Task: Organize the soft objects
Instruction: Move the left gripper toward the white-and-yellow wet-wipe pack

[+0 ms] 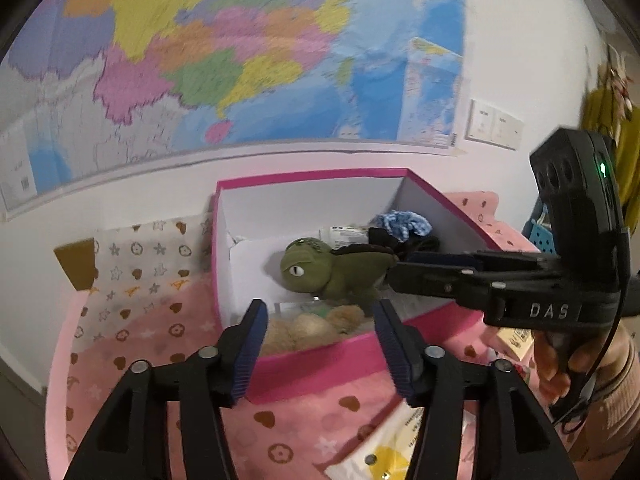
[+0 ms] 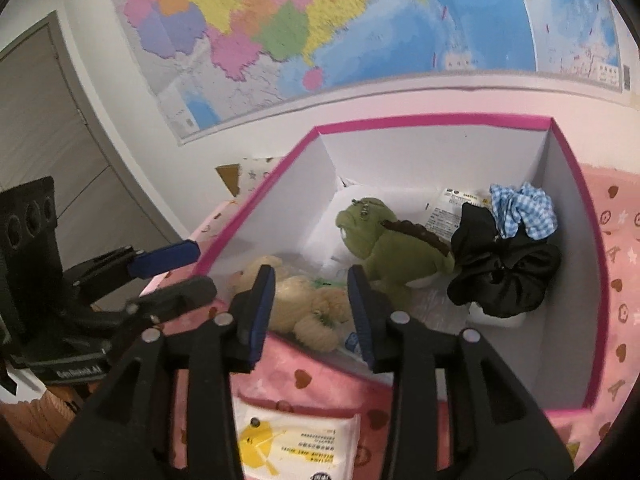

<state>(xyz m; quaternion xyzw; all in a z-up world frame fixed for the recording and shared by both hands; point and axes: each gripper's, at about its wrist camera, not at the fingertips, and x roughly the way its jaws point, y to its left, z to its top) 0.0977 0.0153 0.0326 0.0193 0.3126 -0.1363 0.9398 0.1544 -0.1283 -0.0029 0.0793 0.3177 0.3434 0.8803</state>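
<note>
Nearest the right wrist camera, a white wet-wipe packet with a yellow cartoon print (image 2: 298, 446) is lying flat on the pink bedspread patterned with brown hearts and stars (image 2: 316, 384), at 6 o'clock from the right gripper (image 2: 311, 314). That gripper's jaws are standing apart with nothing between them, hovering over the near rim of the pink-edged white cardboard box (image 2: 404, 124). The left gripper (image 1: 320, 350) is likewise sitting open and empty, just short of the box's near wall (image 1: 316, 364).

Inside the box, a cream fuzzy plush toy (image 2: 308, 304) is resting against the near wall. At 1 o'clock from it, a green plush dinosaur with a brown ridged back (image 2: 390, 246) is lying on its side, head pointing to 10 o'clock. Beside its tail, at 3 o'clock, a black fabric scrunchie (image 2: 506, 272) is sitting with a blue-and-white gingham scrunchie (image 2: 520, 210) touching its far edge. A white printed packet (image 2: 450, 210) is showing behind them on the box floor.

Beyond the box, a cream pillow printed with stars and flowers (image 1: 148, 264) is leaning at 10 o'clock in the left wrist view. Farthest off, a large multicoloured wall map (image 1: 224, 56) is hanging on the white wall.
</note>
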